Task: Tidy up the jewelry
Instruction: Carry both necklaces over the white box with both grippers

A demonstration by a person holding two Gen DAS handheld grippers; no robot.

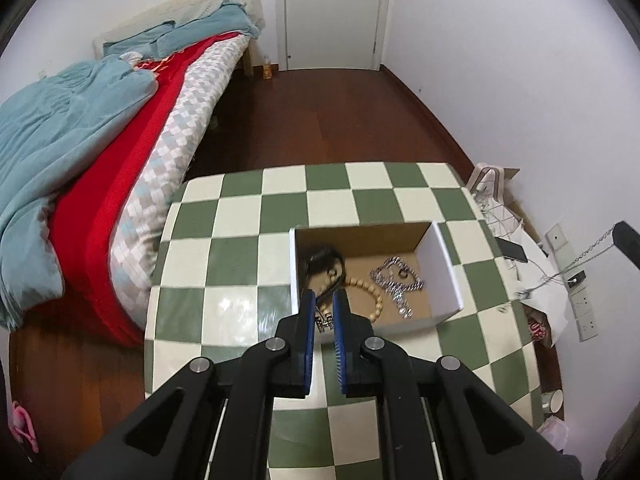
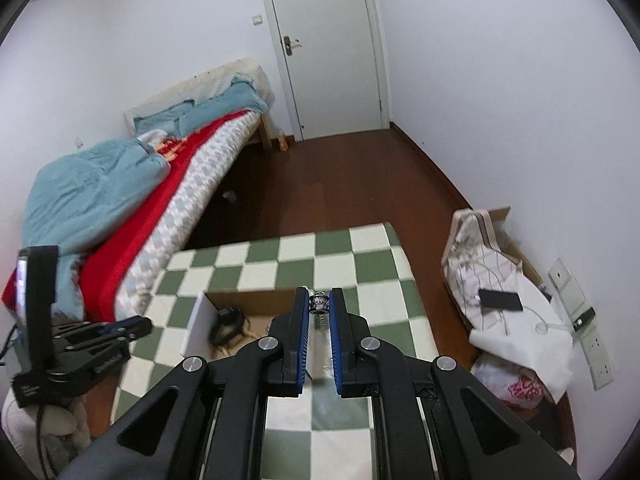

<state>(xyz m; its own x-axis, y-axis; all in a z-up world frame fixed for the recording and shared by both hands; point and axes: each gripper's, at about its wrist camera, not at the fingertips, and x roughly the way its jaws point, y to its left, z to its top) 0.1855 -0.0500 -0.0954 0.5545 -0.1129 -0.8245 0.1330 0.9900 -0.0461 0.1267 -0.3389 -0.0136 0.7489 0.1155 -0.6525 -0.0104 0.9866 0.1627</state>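
An open cardboard box (image 1: 444,264) with white walls stands on the green-and-white checked table (image 1: 240,216). Inside lie a wooden bead bracelet (image 1: 374,294), a silver chain (image 1: 394,280) and a black cord necklace (image 1: 320,258). My left gripper (image 1: 325,296) hovers over the box's front left corner, shut on the black cord, with a small silver piece (image 1: 324,322) hanging between its pads. My right gripper (image 2: 319,300) is shut on a second silver chain (image 2: 319,303), held above the table right of the box (image 2: 196,324). That chain (image 1: 576,264) dangles from the right gripper (image 1: 618,234) at the frame's edge.
A bed (image 1: 100,152) with blue and red covers runs along the table's left side. Right of the table lie a phone (image 2: 500,300) on white cloth, a bag (image 2: 520,388) and wall sockets (image 2: 598,344). A door (image 2: 332,48) and brown floor lie beyond.
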